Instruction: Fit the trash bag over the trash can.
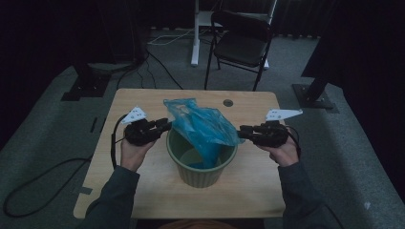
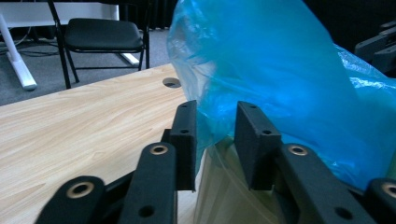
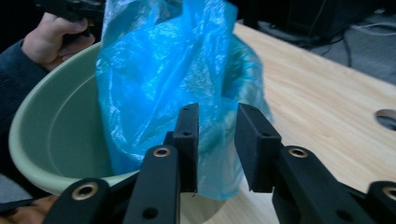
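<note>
A crumpled blue plastic bag [image 1: 200, 125] rises out of a pale green bucket [image 1: 200, 174] at the middle of the wooden table [image 1: 143, 102]. My left gripper [image 1: 165, 126] reaches the bag's left side, and my right gripper [image 1: 241, 131] its right side, just above the rim. In the left gripper view the bag [image 2: 280, 79] hangs over the bucket wall [image 2: 224, 196], and a fold of film lies in the gap of the left gripper [image 2: 215, 109], whose pads stand apart. In the right gripper view the right gripper [image 3: 215, 112] likewise straddles the bag's [image 3: 163, 70] loose edge over the bucket [image 3: 60, 135], without pressing it.
A round cable hole [image 1: 228, 102] sits in the table behind the bag. A black folding chair [image 1: 241, 40] and a white desk leg [image 1: 195, 33] stand beyond the far edge. Cables [image 1: 47, 181] trail on the carpet to the left.
</note>
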`<state>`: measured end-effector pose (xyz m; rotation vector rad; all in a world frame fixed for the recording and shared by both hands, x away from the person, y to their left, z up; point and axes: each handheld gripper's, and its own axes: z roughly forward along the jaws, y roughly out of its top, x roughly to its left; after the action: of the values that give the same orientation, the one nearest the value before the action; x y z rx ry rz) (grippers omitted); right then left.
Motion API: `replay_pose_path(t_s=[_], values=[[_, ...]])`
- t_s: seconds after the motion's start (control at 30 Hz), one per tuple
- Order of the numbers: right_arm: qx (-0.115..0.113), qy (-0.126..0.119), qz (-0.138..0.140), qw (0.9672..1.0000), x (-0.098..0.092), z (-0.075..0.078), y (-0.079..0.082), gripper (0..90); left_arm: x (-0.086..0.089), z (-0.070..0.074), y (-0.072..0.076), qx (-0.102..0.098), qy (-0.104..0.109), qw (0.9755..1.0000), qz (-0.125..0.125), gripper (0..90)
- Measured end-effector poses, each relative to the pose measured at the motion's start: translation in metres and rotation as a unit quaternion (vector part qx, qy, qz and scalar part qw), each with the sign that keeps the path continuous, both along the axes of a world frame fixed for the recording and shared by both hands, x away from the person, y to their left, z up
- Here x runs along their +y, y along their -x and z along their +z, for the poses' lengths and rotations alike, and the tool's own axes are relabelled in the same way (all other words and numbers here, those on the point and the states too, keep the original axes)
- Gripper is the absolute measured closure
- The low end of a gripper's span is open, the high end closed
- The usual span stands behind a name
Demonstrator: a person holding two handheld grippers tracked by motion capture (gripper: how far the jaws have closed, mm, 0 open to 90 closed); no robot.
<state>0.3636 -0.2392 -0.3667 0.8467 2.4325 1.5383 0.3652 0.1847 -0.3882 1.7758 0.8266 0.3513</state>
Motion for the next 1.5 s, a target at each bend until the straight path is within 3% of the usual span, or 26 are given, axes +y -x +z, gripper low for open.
replay_pose_path(t_s=[0.1,0.2,0.27,0.33,0.53,0.77,0.97,1.03,1.23,1.37,1.4,1.5], values=[[0.017,-0.002,0.014,0.9998,0.004,-0.003,-0.002,68.7,-0.001,0.001,0.001,-0.003,-0.004,1.0000,-0.005,79.3],[0.021,0.002,0.020,0.9996,0.006,-0.006,-0.003,76.1,-0.001,0.001,0.002,-0.007,-0.009,0.9999,-0.008,88.0],[0.026,-0.008,0.019,0.9995,0.004,-0.006,-0.003,83.8,0.000,0.002,0.005,-0.014,-0.013,0.9998,-0.007,89.6],[0.023,-0.002,0.013,0.9996,0.002,-0.006,-0.001,88.7,0.001,0.002,0.007,-0.017,-0.013,0.9998,-0.005,89.7],[0.016,-0.002,0.006,0.9999,-0.003,-0.004,0.006,89.9,0.012,0.002,0.021,-0.023,-0.007,0.9997,-0.004,89.8],[0.025,0.017,0.027,0.9992,-0.008,-0.011,0.023,90.0,0.021,-0.009,0.044,-0.013,-0.005,0.9997,-0.019,89.8],[0.039,0.036,0.053,0.9971,-0.005,-0.024,0.031,90.0,0.012,-0.022,0.061,-0.005,-0.032,0.9988,-0.037,89.8],[0.044,0.036,0.064,0.9963,-0.002,-0.026,0.032,90.0,0.010,-0.023,0.064,-0.004,-0.030,0.9986,-0.043,89.8],[0.047,0.037,0.064,0.9962,0.004,-0.031,0.029,90.0,0.009,-0.022,0.060,-0.005,-0.027,0.9990,-0.037,89.8],[0.046,0.034,0.047,0.9973,0.007,-0.032,0.022,90.0,0.008,-0.022,0.053,-0.005,-0.028,0.9993,-0.027,89.8],[0.041,0.036,0.036,0.9978,0.009,-0.032,0.017,90.0,0.008,-0.023,0.042,-0.003,-0.021,0.9997,-0.014,89.8],[0.035,0.039,0.024,0.9984,0.012,-0.032,0.012,90.0,0.008,-0.025,0.038,-0.004,-0.011,0.9999,-0.008,89.9]])
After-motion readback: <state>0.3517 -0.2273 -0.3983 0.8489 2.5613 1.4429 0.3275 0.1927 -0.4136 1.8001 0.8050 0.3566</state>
